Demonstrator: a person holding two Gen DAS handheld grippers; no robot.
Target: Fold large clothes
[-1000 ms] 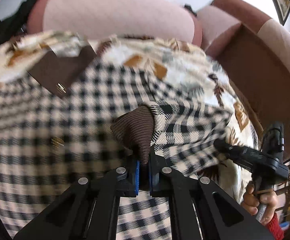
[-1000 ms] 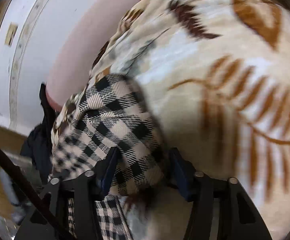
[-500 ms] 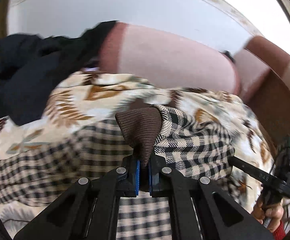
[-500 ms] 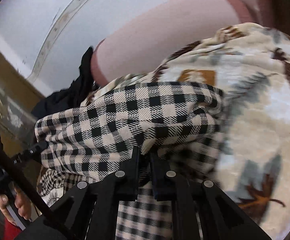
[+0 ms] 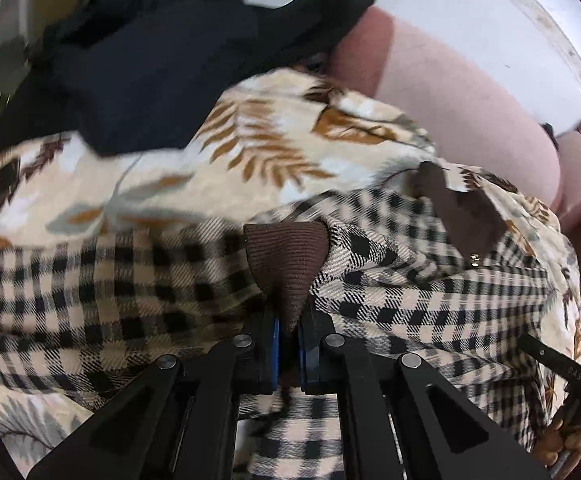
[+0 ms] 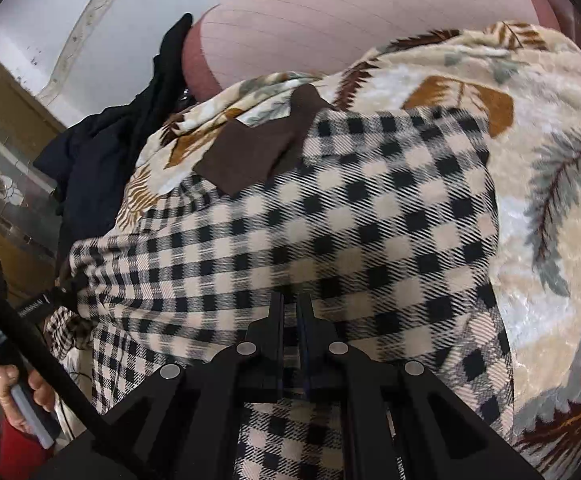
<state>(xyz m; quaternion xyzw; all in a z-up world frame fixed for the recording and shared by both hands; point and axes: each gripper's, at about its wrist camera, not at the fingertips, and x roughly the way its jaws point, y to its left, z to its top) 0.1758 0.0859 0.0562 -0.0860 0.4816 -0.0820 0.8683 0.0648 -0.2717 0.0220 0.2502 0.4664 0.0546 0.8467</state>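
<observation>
A sofa with pink cushions is draped with a leaf-printed blanket, and on that blanket the task's thing, a large black-and-cream checked garment with a brown collar, is spread. A heap of dark clothes is piled at the sofa's far end, beside the blanket.

The step in hand is judged to be a fold in progress: both edges of the checked garment are held up off the blanket and carried across it. The next move would call for the held fabric to be laid flat and square over the body of the garment before either grip is let go, with the layers kept from bunching.

The left tongs are nearly closed on the ribbed brown cuff, though the jaws are opening slightly, the cuff between them. The right tongs are narrow and are clamped on a checked edge of the same garment.

No containers are seen in either view.
</observation>
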